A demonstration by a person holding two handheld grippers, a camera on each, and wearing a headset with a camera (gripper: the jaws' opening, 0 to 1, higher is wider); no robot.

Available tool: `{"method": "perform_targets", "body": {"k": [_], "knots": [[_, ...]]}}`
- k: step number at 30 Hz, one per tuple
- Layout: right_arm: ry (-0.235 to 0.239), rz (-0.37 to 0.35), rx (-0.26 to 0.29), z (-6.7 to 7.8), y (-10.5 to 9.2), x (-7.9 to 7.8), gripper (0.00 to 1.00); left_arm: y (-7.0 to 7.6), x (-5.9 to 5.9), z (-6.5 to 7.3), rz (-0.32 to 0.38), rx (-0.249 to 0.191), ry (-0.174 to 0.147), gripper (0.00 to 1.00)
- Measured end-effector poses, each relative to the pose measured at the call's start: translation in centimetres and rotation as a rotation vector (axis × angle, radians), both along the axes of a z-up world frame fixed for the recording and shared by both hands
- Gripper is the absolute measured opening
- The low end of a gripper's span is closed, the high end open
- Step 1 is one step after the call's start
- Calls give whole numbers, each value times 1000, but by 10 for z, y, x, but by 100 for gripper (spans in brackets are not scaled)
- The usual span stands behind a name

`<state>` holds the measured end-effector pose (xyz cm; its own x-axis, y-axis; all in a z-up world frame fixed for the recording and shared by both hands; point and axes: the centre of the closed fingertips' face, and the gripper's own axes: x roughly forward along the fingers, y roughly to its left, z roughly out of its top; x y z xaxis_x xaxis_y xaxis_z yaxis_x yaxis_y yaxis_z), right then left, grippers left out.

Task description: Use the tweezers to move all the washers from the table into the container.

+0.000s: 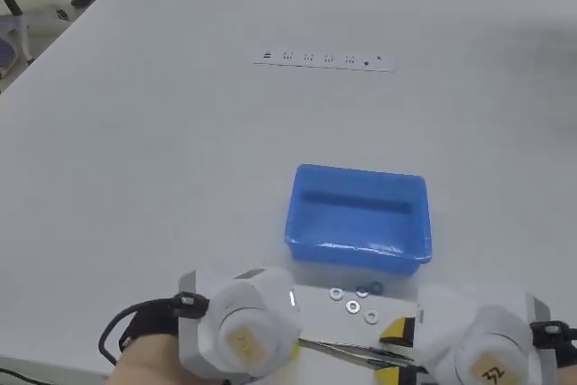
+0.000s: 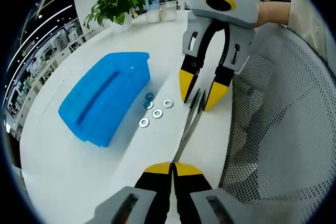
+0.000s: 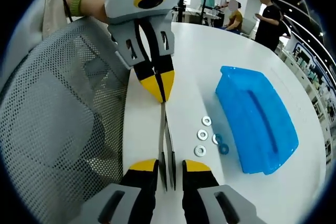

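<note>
Between your two tongs, over the near edge of the white surface (image 1: 162, 151), the tweezers (image 2: 189, 124) are held nearly level. Your left tongs (image 2: 171, 167) are clamped tight on the tweezers' joined end, yellow tips pressed together. Your right tongs (image 3: 170, 165) stand apart, one yellow tip on each side of the tweezers' two prongs, with a gap on both sides. The washers (image 1: 352, 307), a small cluster of silver rings, lie flat on the surface just beyond the tweezers and just beside the near wall of the blue container (image 1: 356, 254). The container sits with its open side up. A mesh chair back (image 3: 63, 119) shows beside the surface edge in both gripper views.
</note>
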<state>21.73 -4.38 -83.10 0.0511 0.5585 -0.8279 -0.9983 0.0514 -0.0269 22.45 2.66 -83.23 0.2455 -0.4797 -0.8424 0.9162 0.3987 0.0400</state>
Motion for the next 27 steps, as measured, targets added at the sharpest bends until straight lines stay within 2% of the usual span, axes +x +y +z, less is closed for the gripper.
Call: {"method": "perform_targets", "body": {"k": [4,7,16,27], "knots": [[-3,-4,3,0,0,1,13,-1,-1,1,-4,-7,2,0],[-24,5,-4,0,-1,3,7,-3,-2,2,-16,-9,3,0],[-22,0,9,0,0,2,7,-2,-2,2,-4,-27,4,0],[6,-37,61,1,0,2,8,-2,-3,3,-9,-52,13,0]]}}
